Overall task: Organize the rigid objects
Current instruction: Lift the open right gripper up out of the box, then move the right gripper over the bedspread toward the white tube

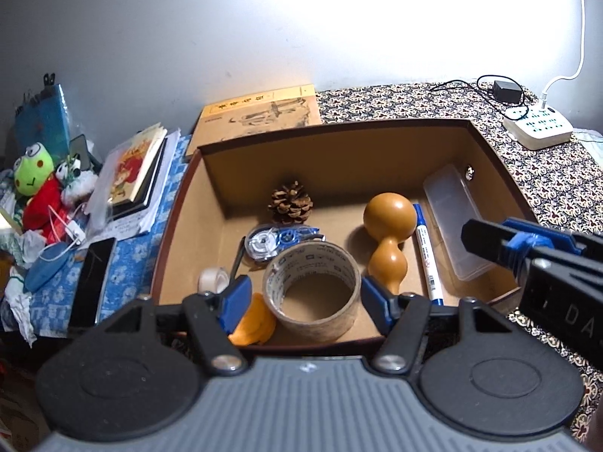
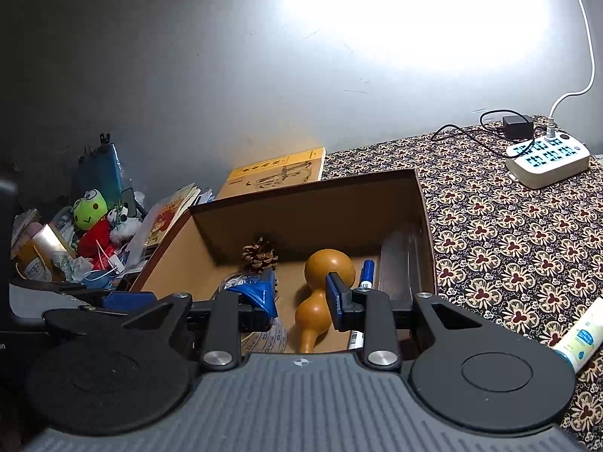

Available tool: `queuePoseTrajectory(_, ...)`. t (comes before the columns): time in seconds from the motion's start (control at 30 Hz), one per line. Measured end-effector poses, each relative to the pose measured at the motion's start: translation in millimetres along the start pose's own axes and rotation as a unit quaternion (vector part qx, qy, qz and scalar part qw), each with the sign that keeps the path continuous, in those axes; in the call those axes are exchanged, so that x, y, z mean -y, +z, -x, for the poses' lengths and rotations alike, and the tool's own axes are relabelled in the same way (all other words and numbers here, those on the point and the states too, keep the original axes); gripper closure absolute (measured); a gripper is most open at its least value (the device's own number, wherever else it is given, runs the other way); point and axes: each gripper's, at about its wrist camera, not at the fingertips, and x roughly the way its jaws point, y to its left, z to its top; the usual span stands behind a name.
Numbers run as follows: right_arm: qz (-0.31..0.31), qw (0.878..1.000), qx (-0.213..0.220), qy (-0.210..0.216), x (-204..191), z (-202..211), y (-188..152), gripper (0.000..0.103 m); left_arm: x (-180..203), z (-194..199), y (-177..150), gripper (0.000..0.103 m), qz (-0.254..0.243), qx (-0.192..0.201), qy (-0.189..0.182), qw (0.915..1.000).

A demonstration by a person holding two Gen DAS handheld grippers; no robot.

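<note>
Box (image 1: 490, 143) walls are stiff cardboard and hem in everything, so I see open room only straight above. Case (image 1: 454, 222) leans on the right wall, light and slick. Tape (image 1: 312, 290) near the front wall looks rigid; my left gripper (image 1: 303, 297) is spread wide, its 2 fingers flanking the roll, whether touching I cannot tell. Gourd (image 2: 324, 293) looks smooth, hard and slippery, best taken at its waist; my right gripper (image 2: 301, 301) hangs open and empty above it. Marker (image 1: 426, 252) lies beside it.
</note>
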Motion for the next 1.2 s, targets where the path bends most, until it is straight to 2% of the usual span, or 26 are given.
queuePoseTrajectory(0.17,-0.004,1.000,0.000,0.013,-1,9,-5,0.091,2,10,-6,0.037,0.003,0.001,-0.001,1.0000)
queuePoseTrajectory(0.3,0.003,1.000,0.002,0.016,0,18,-10,0.091,5,14,-9,0.037,0.014,-0.009,-0.013,0.9998)
queuePoseTrajectory(0.43,-0.011,1.000,-0.004,0.028,9,21,-12,0.091,12,14,-14,0.037,0.014,-0.018,-0.009,0.9997)
queuePoseTrajectory(0.7,-0.011,0.997,-0.046,0.065,29,21,-15,0.091,24,15,-25,0.037,0.048,-0.044,0.005,0.9979)
queuePoseTrajectory(0.83,-0.014,0.993,-0.077,0.087,41,19,-20,0.091,37,17,-33,0.037,0.057,-0.057,0.024,0.9965)
queuePoseTrajectory(1.03,-0.013,0.989,-0.100,0.109,61,23,-25,0.091,58,18,-45,0.037,0.072,-0.077,0.029,0.9940)
queuePoseTrajectory(1.2,-0.022,0.987,-0.114,0.109,84,27,-30,0.091,73,17,-55,0.037,0.082,-0.081,0.005,0.9933)
